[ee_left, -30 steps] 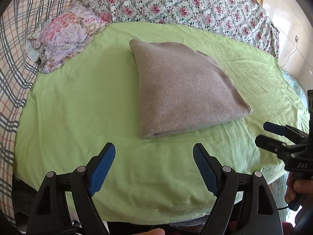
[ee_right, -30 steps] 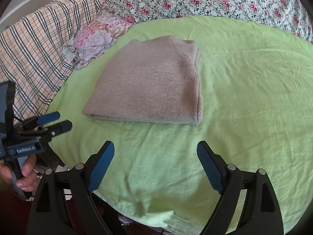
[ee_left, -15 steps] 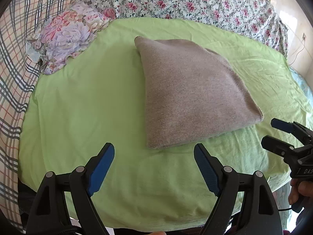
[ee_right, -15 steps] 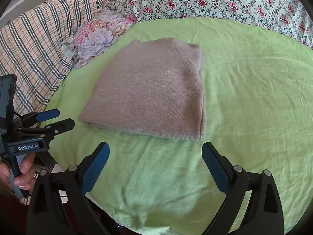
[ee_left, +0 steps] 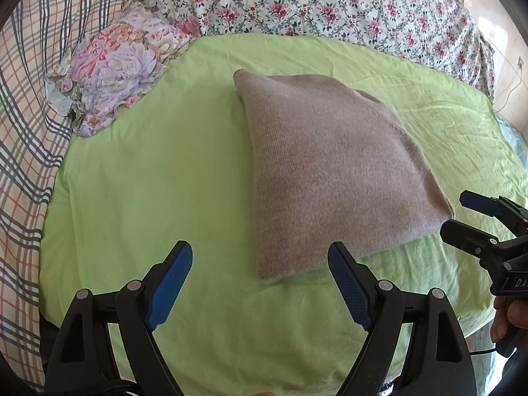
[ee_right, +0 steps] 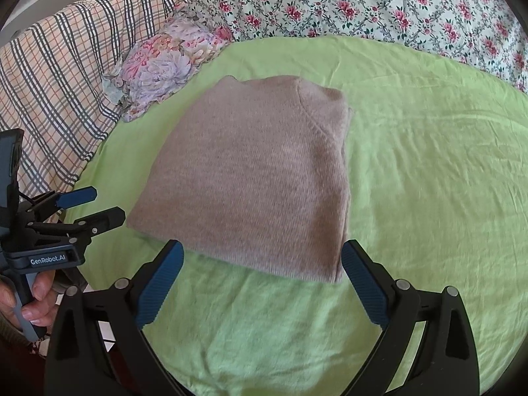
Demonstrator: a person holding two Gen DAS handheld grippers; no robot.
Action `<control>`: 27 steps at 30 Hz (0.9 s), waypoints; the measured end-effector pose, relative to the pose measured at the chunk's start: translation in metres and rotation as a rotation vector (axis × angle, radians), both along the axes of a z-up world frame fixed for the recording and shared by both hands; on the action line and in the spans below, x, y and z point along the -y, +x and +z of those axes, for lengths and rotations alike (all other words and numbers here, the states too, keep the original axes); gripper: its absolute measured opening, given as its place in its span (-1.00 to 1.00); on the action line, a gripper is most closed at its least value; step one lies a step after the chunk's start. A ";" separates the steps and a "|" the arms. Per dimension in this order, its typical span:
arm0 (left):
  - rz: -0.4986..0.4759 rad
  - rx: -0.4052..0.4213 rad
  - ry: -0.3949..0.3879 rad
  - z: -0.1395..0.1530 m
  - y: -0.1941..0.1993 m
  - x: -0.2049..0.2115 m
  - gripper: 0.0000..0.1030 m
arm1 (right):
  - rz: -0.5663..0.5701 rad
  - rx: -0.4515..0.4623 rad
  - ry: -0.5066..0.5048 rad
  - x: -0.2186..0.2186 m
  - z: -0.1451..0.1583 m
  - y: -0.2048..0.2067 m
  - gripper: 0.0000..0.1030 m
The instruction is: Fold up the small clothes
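The grey-brown knit sweater [ee_right: 250,178] lies already folded into a flat packet on the green sheet [ee_right: 429,165], near its middle; its long axis runs away from both cameras, the neckline end far and a folded edge nearest; a crumpled floral cloth [ee_right: 161,62] sits well apart at the far left, where the plaid cover [ee_right: 59,76] begins. The right gripper [ee_right: 262,275] stands just short of that near edge, jaws spread wide and empty, so the packet's width falls almost exactly between its 2 fingers; the left gripper [ee_left: 260,277] hangs off the near-left corner, also parted and empty, most of the sweater lying to its right. The right gripper seems the nearer and the better lined up for any further fold or lift. Against the frames of 1 second ago, both grippers have closed in: the sweater's near edge, then well ahead of the fingertips, now reaches them; the jaws are as wide as before.
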State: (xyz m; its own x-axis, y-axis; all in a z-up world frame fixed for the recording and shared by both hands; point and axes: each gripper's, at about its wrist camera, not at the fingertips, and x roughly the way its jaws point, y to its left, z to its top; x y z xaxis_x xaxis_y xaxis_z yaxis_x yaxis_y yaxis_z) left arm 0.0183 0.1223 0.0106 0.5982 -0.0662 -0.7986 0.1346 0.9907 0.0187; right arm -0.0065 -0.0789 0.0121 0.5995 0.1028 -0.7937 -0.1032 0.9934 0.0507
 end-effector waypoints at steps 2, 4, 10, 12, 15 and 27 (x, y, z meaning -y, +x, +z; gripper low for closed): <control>0.003 0.004 0.000 0.001 0.002 0.000 0.65 | 0.000 0.003 0.006 0.002 0.002 0.004 0.88; 0.006 0.009 -0.004 0.003 0.004 -0.001 0.65 | -0.001 0.006 0.009 0.003 0.003 0.007 0.88; 0.017 0.018 -0.016 0.005 0.009 -0.003 0.66 | -0.018 0.003 0.025 0.010 0.002 0.014 0.89; 0.027 0.021 -0.023 0.006 0.011 -0.004 0.67 | -0.032 -0.002 0.036 0.014 0.000 0.015 0.89; 0.029 0.021 -0.035 0.006 0.015 -0.005 0.67 | -0.051 -0.010 0.053 0.020 -0.001 0.019 0.89; 0.004 0.005 -0.004 0.002 0.022 0.013 0.68 | -0.076 -0.030 0.075 0.027 -0.003 0.029 0.89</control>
State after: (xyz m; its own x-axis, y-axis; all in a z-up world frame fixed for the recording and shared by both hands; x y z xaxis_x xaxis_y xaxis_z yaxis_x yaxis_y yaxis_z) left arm 0.0401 0.1096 0.0129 0.6025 -0.0672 -0.7953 0.1305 0.9913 0.0151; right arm 0.0226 -0.1059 0.0091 0.5841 0.1180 -0.8031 -0.0252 0.9915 0.1274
